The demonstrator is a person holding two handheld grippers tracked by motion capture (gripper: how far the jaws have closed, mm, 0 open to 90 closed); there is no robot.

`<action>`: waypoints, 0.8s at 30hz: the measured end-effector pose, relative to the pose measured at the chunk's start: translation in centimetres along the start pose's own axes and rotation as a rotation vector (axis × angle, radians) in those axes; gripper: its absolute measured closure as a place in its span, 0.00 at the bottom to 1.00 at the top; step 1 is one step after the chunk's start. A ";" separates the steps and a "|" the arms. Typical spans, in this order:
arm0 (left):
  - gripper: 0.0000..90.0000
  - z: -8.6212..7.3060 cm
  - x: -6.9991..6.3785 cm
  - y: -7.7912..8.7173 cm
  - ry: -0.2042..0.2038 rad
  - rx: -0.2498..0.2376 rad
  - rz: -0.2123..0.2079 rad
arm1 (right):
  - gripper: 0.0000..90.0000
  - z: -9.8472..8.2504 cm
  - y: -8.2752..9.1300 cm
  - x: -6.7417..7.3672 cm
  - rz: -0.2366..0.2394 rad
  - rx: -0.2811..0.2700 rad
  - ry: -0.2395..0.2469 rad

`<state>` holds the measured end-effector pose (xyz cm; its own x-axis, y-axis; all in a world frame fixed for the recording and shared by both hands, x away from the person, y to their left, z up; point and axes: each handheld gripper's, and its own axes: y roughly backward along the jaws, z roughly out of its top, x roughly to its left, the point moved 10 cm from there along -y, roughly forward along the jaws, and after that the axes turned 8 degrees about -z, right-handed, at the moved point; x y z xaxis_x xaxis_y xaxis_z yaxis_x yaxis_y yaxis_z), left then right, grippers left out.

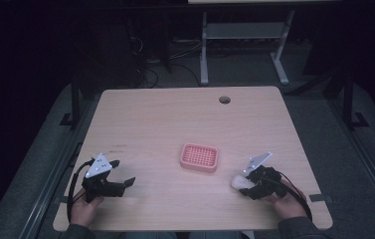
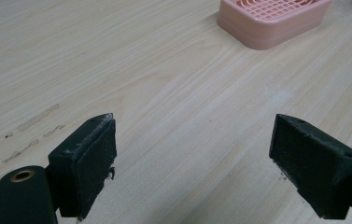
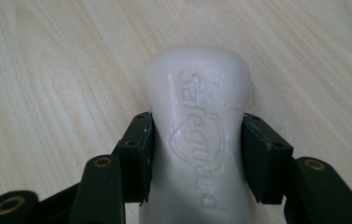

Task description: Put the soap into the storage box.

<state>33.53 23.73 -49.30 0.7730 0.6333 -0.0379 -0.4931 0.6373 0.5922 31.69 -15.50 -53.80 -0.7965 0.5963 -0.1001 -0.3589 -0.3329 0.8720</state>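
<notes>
Firmly between right tool (image 3: 197, 154): soap (image 3: 197, 116)

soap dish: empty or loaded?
Empty. The pink soap dish shows a bare grid on top; the white soap bar sits clamped in the right gripper, away from it.

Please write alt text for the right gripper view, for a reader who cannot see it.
A white soap bar, embossed with the word "Safeguard", is clamped between the two black fingers of the right gripper. Under it lies a pale wooden table.
</notes>
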 end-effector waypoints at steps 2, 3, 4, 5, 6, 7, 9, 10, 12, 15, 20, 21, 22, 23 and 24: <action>0.16 0.0 0.1 0.0 -0.002 0.005 0.001 | 0.54 0.2 0.2 0.1 -0.008 0.003 0.018; 0.16 -0.1 0.1 0.0 -0.002 0.007 0.002 | 0.54 0.3 0.4 0.2 -0.011 0.006 0.023; 0.16 -0.1 0.1 0.0 0.000 0.007 0.001 | 0.54 0.6 0.7 0.1 -0.022 -0.001 0.030; 0.16 0.0 0.0 0.0 0.001 0.004 -0.001 | 0.54 0.8 0.9 0.1 -0.019 -0.003 0.031; 0.16 0.0 0.0 -0.1 0.000 -0.001 -0.002 | 0.54 1.1 1.2 -0.1 -0.032 -0.007 0.036; 0.16 0.0 0.0 -0.1 -0.001 -0.001 -0.001 | 0.54 1.4 1.5 -0.2 -0.034 -0.006 0.036; 0.16 0.1 0.0 -0.1 0.003 -0.005 0.000 | 0.54 1.7 1.6 -0.4 -0.038 0.003 0.043; 0.16 0.1 0.0 -0.1 0.003 -0.005 0.000 | 0.54 1.9 1.7 -0.4 -0.036 0.008 0.054; 0.16 0.1 -0.1 0.0 0.008 -0.007 0.001 | 0.54 2.4 1.8 -0.5 -0.043 0.015 0.068; 0.16 0.1 -0.1 0.0 0.004 -0.004 -0.002 | 0.54 3.2 1.8 -0.6 -0.035 0.018 0.077; 0.16 0.1 -0.1 -0.1 0.002 -0.002 -0.004 | 0.54 4.2 1.5 -0.7 -0.029 0.028 0.101; 0.16 0.1 -0.1 -0.1 0.005 -0.004 -0.004 | 0.54 4.4 1.6 -0.7 -0.027 0.024 0.100; 0.16 0.1 -0.1 -0.1 0.007 -0.006 -0.003 | 0.54 4.7 1.6 -0.8 -0.025 0.015 0.104; 0.16 0.1 -0.1 -0.1 0.008 -0.006 -0.003 | 0.54 4.9 1.6 -0.9 -0.025 0.011 0.108; 0.16 0.1 0.0 -0.1 0.005 -0.006 -0.002 | 0.54 5.2 1.7 -0.9 -0.026 0.013 0.106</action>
<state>33.58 23.63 -49.27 0.7719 0.6343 -0.0428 -0.4942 0.6411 0.5872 34.28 -12.81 -49.73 -0.8340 0.5240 -0.1725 -0.3744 -0.3079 0.8747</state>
